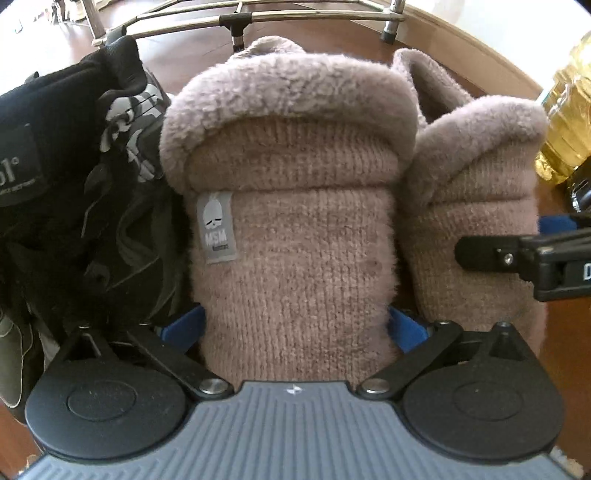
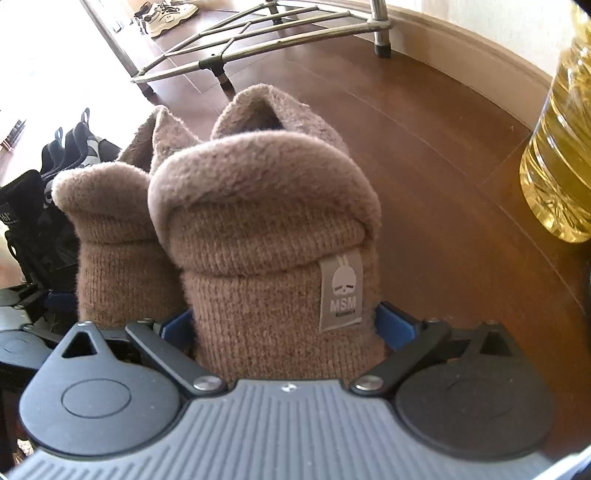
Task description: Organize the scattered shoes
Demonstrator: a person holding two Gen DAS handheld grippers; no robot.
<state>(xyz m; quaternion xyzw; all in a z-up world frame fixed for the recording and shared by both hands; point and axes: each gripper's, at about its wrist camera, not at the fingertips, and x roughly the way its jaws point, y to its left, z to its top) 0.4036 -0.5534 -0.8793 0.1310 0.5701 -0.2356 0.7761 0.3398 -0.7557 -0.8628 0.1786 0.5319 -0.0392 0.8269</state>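
Two brown knitted slippers with fleecy cuffs stand side by side on the wooden floor, heels away from me. The left slipper (image 1: 295, 240) with its grey tag sits between the blue pads of my left gripper (image 1: 297, 325), whose jaws stand wide beside its toe without squeezing it. In the right wrist view, the right slipper (image 2: 266, 229) lies likewise between the spread blue pads of my right gripper (image 2: 284, 323). Its neighbour, the left slipper (image 2: 118, 251), shows just to the left. The right slipper (image 1: 476, 221) also appears in the left wrist view, a black finger of the other gripper against its side.
Black shoes (image 1: 74, 184) crowd the left slipper's left side. A metal shoe rack (image 2: 258, 33) stands behind the slippers, with a white sneaker (image 2: 166, 14) beyond it. A bottle of yellow oil (image 2: 557, 147) stands on the floor at right, near the baseboard.
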